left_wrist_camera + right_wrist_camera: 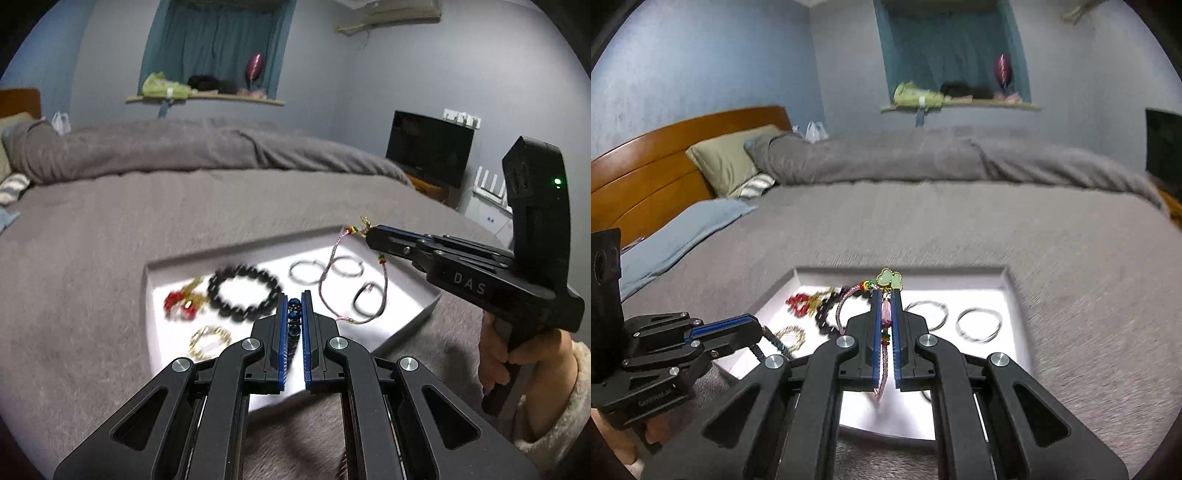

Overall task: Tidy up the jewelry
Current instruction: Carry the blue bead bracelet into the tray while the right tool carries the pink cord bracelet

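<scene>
A white tray (424, 314) lies on the grey bed (110, 229), in the lower middle of both views, holding the jewelry. In the left wrist view a black bead bracelet (242, 291) sits at its centre, a red and gold piece (181, 301) to its left, a gold chain bracelet (208, 339) below that, and three silver rings (304, 271) toward the right.

The left gripper (294, 301) has its fingers clamped on a dark blue bead strand (294, 314), held over the tray's near edge. The right gripper (885, 295) has its fingers pinched on a pink cord (884, 365) with coloured beads and a green clover charm (889, 278) sticking out past the tips; in the left wrist view the cord's loop hangs down over the rings.

A hand (498, 354) in a cream sleeve (554, 402) grips the right gripper's handle at the lower right. A wooden headboard (665, 155) and pillow (731, 158) lie upper left in the right wrist view.
</scene>
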### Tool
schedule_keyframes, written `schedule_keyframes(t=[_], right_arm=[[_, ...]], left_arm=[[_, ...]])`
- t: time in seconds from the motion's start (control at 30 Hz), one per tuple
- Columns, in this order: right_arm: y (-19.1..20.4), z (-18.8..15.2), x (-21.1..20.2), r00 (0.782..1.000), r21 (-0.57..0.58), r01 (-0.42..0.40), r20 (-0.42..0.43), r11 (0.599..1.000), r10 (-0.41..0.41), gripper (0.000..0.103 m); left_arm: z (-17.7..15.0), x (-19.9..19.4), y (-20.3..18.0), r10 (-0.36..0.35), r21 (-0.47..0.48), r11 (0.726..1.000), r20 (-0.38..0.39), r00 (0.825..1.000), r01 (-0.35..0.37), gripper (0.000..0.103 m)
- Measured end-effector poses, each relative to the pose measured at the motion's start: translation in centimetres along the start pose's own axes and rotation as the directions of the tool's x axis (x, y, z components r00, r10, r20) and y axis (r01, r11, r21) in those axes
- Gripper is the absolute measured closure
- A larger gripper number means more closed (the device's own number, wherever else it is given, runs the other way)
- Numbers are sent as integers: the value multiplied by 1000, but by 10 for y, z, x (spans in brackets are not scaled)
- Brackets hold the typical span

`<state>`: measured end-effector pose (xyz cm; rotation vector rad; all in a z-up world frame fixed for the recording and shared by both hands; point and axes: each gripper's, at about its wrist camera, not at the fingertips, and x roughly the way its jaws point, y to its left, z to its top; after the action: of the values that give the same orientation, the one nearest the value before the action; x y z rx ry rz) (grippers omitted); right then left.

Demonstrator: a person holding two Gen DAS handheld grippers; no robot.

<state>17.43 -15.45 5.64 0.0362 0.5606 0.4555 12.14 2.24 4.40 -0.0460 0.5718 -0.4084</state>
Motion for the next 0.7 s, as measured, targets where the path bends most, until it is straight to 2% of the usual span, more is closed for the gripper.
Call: schedule_keyframes(t=[0.13, 0.27, 0.47, 0.7], right_arm=[[1, -9, 19, 997, 8, -7, -76, 1000, 8, 98], [3, -15, 33, 992, 0, 22, -123, 1000, -22, 98], [9, -22, 48, 983, -28, 28, -182, 999, -33, 98], [6, -30, 52, 978, -35, 36, -202, 999, -42, 98]], left_arm=[[-13, -1, 16, 38, -12, 999, -61, 997, -39, 95], [-20, -1, 28, 85, -21, 996, -113, 990, -88, 95], [-29, 0, 34, 106, -13, 994, -147, 983, -109, 95], [-30, 4, 34, 134, -7, 991, -164, 977, -137, 95]])
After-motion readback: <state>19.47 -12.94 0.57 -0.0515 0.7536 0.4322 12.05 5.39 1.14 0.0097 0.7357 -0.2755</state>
